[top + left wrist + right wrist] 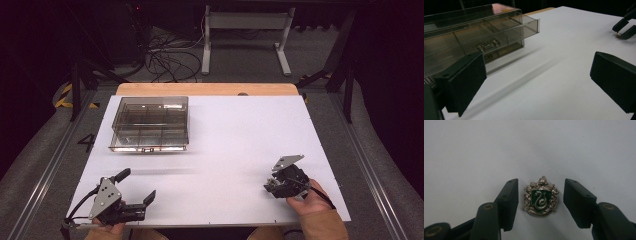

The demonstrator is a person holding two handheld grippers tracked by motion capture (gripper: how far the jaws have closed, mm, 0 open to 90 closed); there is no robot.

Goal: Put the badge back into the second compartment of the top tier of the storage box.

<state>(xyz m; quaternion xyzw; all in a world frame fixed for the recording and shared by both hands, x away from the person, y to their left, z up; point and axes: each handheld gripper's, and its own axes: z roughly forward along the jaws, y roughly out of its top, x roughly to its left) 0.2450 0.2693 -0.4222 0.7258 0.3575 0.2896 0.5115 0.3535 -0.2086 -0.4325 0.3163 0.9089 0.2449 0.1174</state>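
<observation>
A small crest-shaped metal pin, silver-toned with a green enamel shield and a coiled snake, lies flat on the white table between the two black jaws of the right gripper. Its long axis runs away from that gripper, crown end pointing forward off the jaw tips and the shield's point back toward the tool. The jaws stand parted to either side, each just beside the pin's edge with a thin gap visible, so the tool brackets the pin without gripping it. In the high view the right gripper is held low at the near right of the table in the person's hand.

The left gripper rests at the near left, its jaws spread wide and holding nothing. Ahead of it and off to its left stands one smoky clear plastic drawer box, split into compartments, with one drawer pulled partly out and a small metal dumbbell-shaped piece inside.

The count: one pin, one box, two grippers. The table is a white sheet over a wooden top. Beyond it the room is dark, with grey floor, a tangle of cables and a white desk frame.
</observation>
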